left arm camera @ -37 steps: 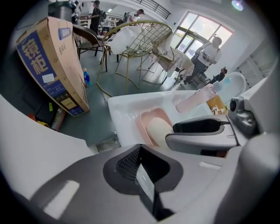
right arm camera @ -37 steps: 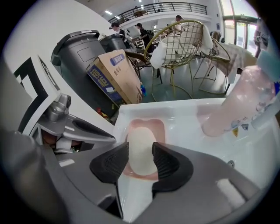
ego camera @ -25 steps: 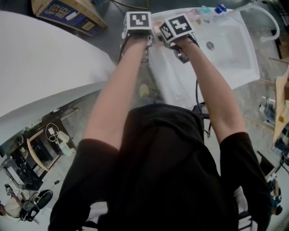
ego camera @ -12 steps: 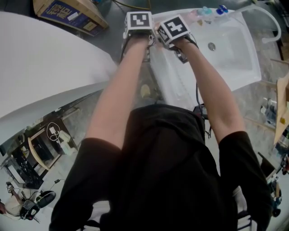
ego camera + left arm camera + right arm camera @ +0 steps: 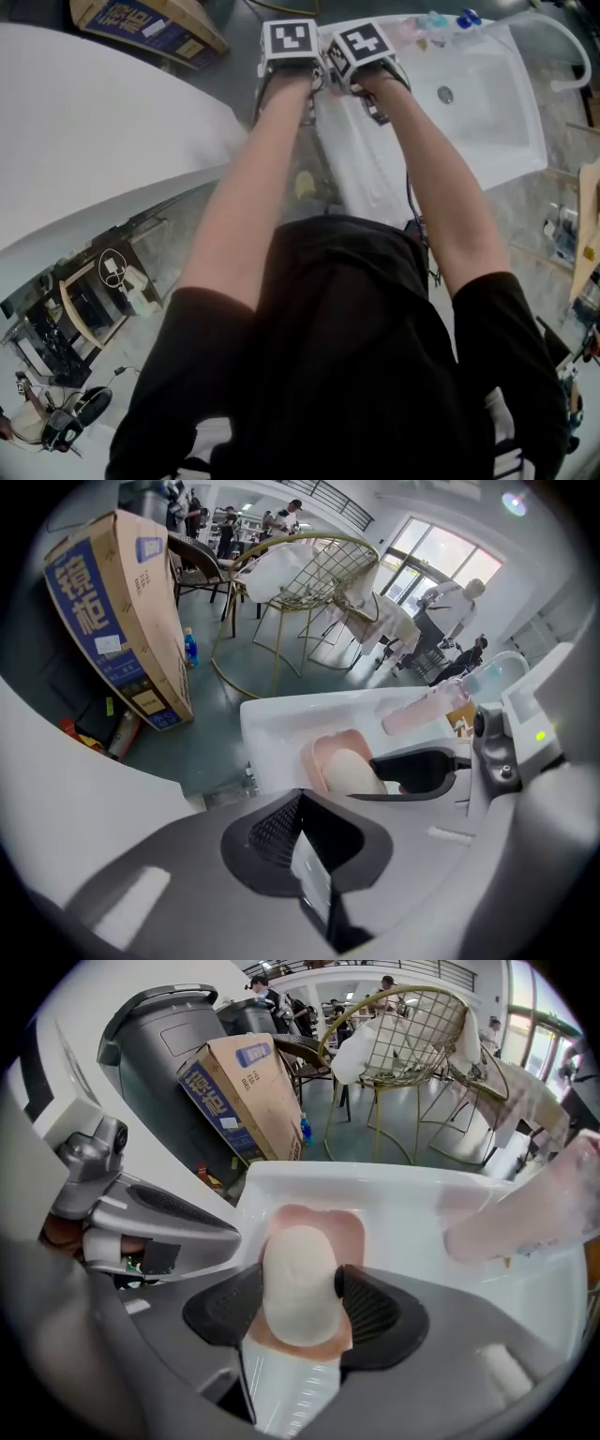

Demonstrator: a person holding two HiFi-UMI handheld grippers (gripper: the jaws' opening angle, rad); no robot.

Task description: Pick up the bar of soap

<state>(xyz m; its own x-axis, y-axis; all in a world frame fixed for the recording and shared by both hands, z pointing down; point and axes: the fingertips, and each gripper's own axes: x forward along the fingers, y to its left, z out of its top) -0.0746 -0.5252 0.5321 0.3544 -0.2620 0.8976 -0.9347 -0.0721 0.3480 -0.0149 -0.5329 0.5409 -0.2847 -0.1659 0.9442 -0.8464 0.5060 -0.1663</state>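
The right tongs are clenched on the bar of soap, with one ribbed pad against each long side. The pale oval bar lies lengthwise between the pads and rests in a pink soap dish. The dish sits on the white counter, at its rim. The left tongs are clenched with nothing between the pads; they are held just beside the right tongs, at 9 o'clock from the soap. A translucent pink bottle lies at 2 o'clock from the soap. A cardboard box stands on the floor at 11 o'clock, with a grey bin beyond it. A gold wire chair stands at 1 o'clock.
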